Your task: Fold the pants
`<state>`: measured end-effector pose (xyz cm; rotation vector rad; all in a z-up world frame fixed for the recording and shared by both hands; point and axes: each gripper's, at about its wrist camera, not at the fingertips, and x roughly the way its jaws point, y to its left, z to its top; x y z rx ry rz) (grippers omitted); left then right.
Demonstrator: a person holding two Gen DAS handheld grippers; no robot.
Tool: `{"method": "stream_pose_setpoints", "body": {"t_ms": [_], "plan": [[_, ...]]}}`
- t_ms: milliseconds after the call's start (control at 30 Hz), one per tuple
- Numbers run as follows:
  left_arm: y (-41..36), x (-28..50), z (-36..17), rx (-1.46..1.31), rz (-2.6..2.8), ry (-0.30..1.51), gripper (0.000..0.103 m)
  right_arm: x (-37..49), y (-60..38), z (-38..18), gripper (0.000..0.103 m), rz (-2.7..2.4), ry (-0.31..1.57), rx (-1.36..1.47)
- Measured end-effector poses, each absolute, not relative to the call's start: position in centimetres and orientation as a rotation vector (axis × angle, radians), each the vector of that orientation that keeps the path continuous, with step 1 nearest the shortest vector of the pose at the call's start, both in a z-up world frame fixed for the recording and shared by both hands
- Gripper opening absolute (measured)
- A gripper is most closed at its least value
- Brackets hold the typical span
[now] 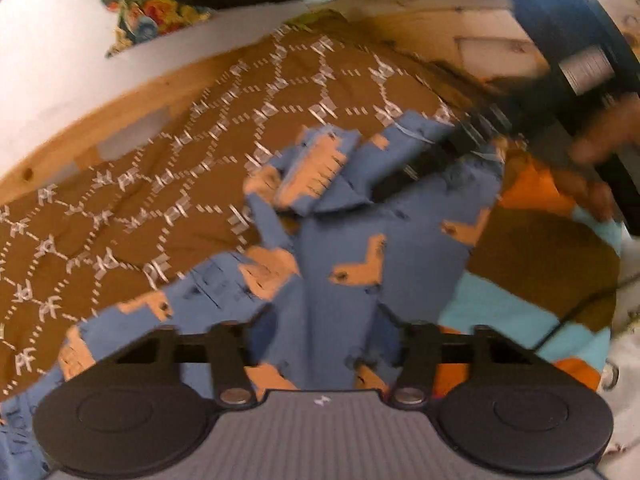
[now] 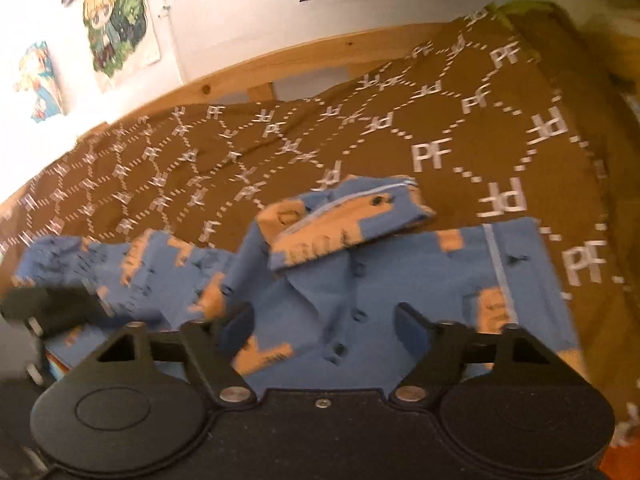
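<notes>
the blue pants (image 2: 360,280) with tan pixel motifs lie rumpled, partly folded on the brown bedspread (image 2: 280,148); left gripper (image 1: 324,336) and right gripper (image 2: 324,320) both gape, holding nothing.

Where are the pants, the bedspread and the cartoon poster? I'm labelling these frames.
pants (image 2: 360,280): right wrist view, blue cloth near the buttons.
bedspread (image 2: 460,120): right wrist view, bare brown patterned part.
cartoon poster (image 2: 116,20): right wrist view, middle of the picture on the wall.
</notes>
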<state>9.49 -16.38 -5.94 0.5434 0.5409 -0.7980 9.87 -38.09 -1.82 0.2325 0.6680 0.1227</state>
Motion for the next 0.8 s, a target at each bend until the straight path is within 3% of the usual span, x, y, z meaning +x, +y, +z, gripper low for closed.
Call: {"method": "stream_pose_setpoints", "body": {"t_ms": [133,367,433,567,633,700,800], "plan": [[-16.2,9.1,-6.6,0.573,-0.824,0.541,0.039,12.0,-38.2,-1.6,0.056,0.137,0.701,0.361],[-16.5,8.1,-6.4,0.594,-0.876,0.515,0.039,14.9,-39.1,-1.6,0.055,0.068,0.702,0.547],[-16.7,8.1,-6.7,0.609,-0.865,0.515,0.039,15.5,-39.6,-2.3,0.048,0.029,0.718,0.617],[-16.7,8.6,-7.0,0.613,-0.844,0.544,0.016,15.9,-40.8,-3.5,0.03,-0.021,0.71,0.765],[-16.6,8.7,-7.0,0.601,-0.839,0.547,0.009,15.8,-41.2,-4.0,0.013,-0.031,0.697,0.815],[-16.6,8.8,-6.9,0.599,-0.824,0.54,0.003,15.6,-41.4,-3.9,0.007,-0.03,0.68,0.832],[-16.4,8.9,-6.7,0.587,-0.818,0.536,0.001,14.5,-41.5,-3.3,0.006,-0.023,0.649,0.807]]}}
